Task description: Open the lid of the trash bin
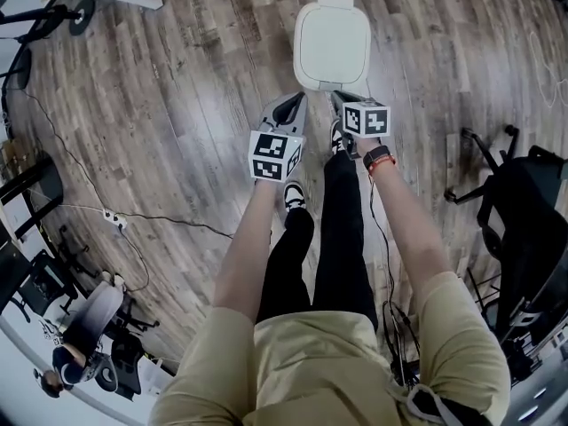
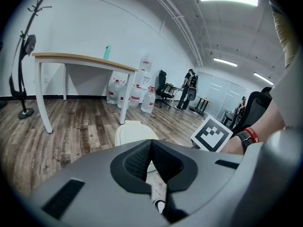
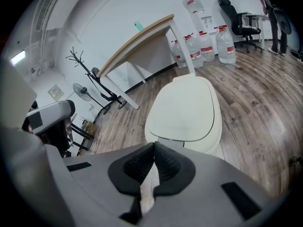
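Observation:
A cream-white trash bin stands on the wooden floor with its lid down. My right gripper hovers just at the bin's near edge, jaws shut with nothing between them; its own view shows the lid right ahead of the gripper. My left gripper is beside it to the left, also shut and empty, a little short of the bin. In the left gripper view that gripper hides most of the bin, and the right gripper's marker cube shows at the right.
A wooden table with white legs stands behind the bin, with several water jugs past it. A coat rack is at the far left. Office chairs stand to my right, and cables lie on the floor to my left.

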